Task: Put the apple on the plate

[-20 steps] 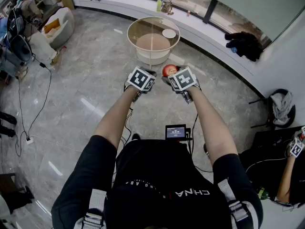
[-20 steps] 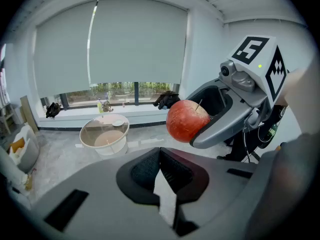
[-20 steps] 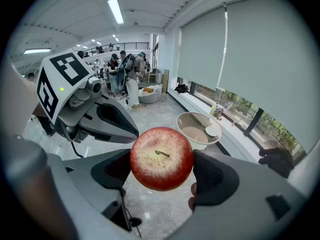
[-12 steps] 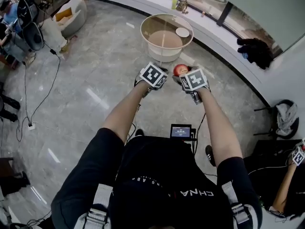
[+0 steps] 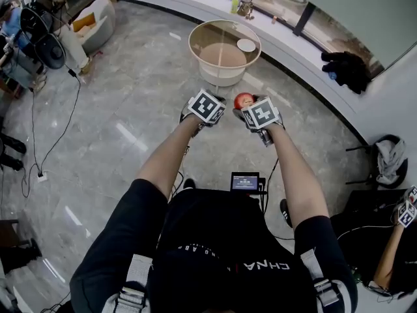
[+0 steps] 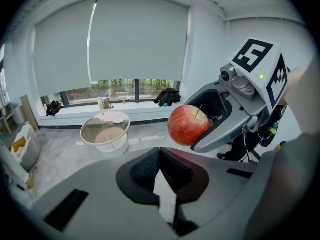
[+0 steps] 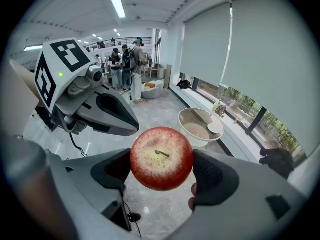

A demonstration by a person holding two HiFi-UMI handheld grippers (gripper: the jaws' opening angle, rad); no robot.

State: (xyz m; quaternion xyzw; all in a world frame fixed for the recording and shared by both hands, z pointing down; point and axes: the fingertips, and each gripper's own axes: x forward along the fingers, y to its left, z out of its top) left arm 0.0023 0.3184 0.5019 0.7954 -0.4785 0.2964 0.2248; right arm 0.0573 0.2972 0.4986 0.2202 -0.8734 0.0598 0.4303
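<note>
Right gripper jaws spread wide, pinching the apple by its sides, stem toward the camera; left gripper jaws pressed together, empty. You hold the apple in the air, well short of the plate on the round glass table. Risk: smooth round fruit on two pads may slip if you jolt; released high, it may roll off the small plate. Versus a moment ago: same grip, table looks no closer
</note>
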